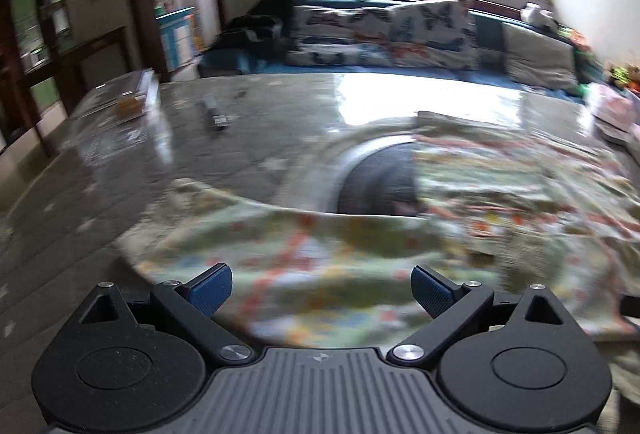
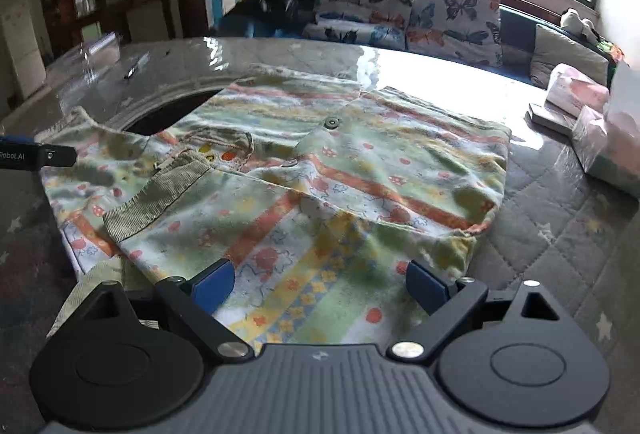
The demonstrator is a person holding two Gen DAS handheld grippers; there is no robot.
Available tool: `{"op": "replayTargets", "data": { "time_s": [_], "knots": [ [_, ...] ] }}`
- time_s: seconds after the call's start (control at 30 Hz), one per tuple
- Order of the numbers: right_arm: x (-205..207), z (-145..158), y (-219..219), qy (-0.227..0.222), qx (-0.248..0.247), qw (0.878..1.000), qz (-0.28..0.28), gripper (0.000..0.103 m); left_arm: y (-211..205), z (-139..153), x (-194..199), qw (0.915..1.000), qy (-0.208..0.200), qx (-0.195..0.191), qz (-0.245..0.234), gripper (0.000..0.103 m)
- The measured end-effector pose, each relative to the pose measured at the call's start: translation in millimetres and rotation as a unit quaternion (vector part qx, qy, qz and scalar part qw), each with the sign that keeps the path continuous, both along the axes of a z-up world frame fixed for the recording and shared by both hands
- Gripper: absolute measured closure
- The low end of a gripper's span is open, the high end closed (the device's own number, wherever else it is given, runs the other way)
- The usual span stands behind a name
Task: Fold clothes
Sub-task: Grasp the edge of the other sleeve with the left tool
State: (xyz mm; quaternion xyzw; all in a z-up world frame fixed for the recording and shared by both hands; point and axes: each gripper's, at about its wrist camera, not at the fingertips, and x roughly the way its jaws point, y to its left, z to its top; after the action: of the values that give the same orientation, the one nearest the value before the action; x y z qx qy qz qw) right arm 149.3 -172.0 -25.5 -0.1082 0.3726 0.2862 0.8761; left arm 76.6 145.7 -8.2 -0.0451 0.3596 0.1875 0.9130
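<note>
**Ana:** Blue pads [image 2: 425, 290] of the right gripper [image 2: 320, 288] are nearest, and they stand wide apart. Between them lies only the near hem of the shirt [image 2: 304, 170], and they do not press it. So this hand holds nothing.

**Bo:** And the left gripper [image 1: 322, 290]?

**Ana:** Same: jaws wide, the printed cloth under them, nothing pinched. Its picture is blurred, so I cannot read small details there. In the right view its tip shows at the left edge, beside the sleeve with the corduroy cuff [image 2: 156, 202].

**Bo:** Where is the shirt?

**Ana:** Spread on the quilted table [image 2: 560, 218], partly over a round dark opening [image 2: 160, 116]. One sleeve is laid across the front, near the buttons [image 2: 331, 122]. Farther right are pink packets [image 2: 576, 94], and behind all a sofa [image 2: 516, 30] with butterfly cushions.

**Bo:** Which step, do you think?

**Ana:** I judge one fold is laid and both hands are free between folds. Next, each gripper must find an edge, likely the near hem, close on one layer only, then lift it and carry it toward the collar without dragging the sleeve.
</note>
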Motion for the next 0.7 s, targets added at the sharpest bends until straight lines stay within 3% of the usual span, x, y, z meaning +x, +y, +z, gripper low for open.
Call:
{"op": "replayTargets", "data": {
  "time_s": [0.33, 0.7],
  "knots": [
    [-4.0, -13.0, -0.6, -0.025, 0.010, 1.000, -0.005, 0.000, 80.4, -4.1, -11.6, 0.9929, -0.006, 0.011, 0.118, 0.005],
    [-9.0, -17.7, -3.6, -0.044, 0.023, 0.999, -0.005, 0.000, 119.0, -13.4, -10.1, 0.9880, -0.014, -0.020, 0.153, 0.016]
  ]
}}
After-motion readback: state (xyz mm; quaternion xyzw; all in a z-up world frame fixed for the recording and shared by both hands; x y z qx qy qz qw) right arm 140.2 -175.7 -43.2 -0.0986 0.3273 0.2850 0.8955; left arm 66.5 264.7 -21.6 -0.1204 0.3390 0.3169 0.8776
